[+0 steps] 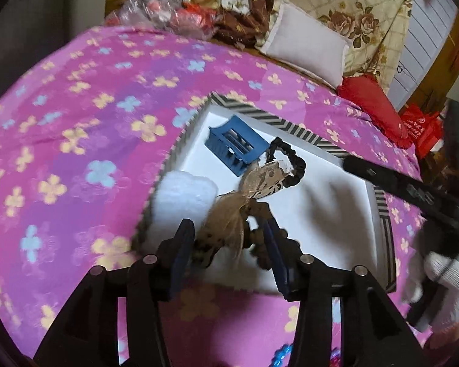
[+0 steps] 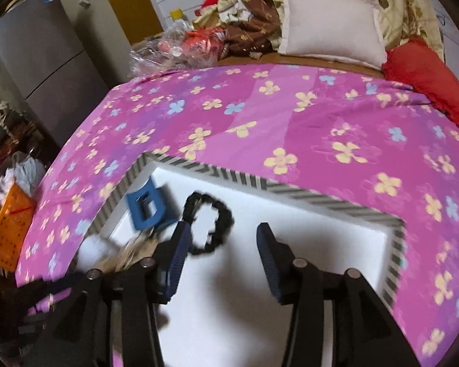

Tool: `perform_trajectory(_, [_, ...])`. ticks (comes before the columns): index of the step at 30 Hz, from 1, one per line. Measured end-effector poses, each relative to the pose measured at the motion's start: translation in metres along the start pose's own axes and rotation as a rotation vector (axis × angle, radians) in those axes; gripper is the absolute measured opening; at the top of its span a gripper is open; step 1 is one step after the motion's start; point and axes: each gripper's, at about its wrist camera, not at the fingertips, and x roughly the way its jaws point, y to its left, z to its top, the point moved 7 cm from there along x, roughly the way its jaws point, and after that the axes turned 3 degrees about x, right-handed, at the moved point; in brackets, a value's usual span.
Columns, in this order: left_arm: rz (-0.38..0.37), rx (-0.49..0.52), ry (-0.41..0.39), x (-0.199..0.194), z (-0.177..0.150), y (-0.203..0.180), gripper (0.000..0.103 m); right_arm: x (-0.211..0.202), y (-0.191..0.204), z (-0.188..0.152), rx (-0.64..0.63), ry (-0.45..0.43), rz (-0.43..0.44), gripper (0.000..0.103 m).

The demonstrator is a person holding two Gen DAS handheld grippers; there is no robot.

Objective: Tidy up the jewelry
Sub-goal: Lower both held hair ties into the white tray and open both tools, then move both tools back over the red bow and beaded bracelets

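Note:
A white box with a striped rim (image 1: pixel 290 125) lies on the pink flowered bedspread. In it are a blue hair claw (image 1: pixel 234 145), a black scrunchie (image 1: pixel 290 160), a white fluffy item (image 1: pixel 183 195) and a beige leopard-print bow (image 1: pixel 254 189). My left gripper (image 1: pixel 229 238) hangs over the box's near edge, jaws apart, with the bow and a dark beaded piece (image 1: pixel 260 241) between them. My right gripper (image 2: pixel 223 241) is open and empty over the box (image 2: pixel 321 197), just short of the scrunchie (image 2: pixel 211 226) and the claw (image 2: pixel 147 208). It shows as a black bar in the left wrist view (image 1: pixel 413 189).
Pillows (image 2: pixel 330 33), a red cushion (image 2: pixel 425 73) and clothes (image 1: pixel 244 9) lie at the bed's far end. A plastic bag (image 2: pixel 168 46) sits at the far left corner. A grey fridge (image 2: pixel 36 58) and bags stand left of the bed. Blue beads (image 1: pixel 281 354) lie near me.

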Motion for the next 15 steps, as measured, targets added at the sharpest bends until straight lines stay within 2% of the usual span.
perform_trajectory(4, [0.043, 0.028, -0.034, -0.024, -0.012, 0.001, 0.041, -0.047, 0.009, -0.03, -0.04, -0.046, -0.004, 0.064])
perform_trajectory(9, [0.089, 0.074, -0.074, -0.052, -0.036, -0.001, 0.041, -0.095, 0.013, -0.073, -0.032, -0.091, -0.015, 0.076])
perform_trajectory(15, [0.141, 0.139, -0.117, -0.08, -0.066, -0.007, 0.041, -0.128, 0.022, -0.124, 0.009, -0.105, 0.022, 0.078])
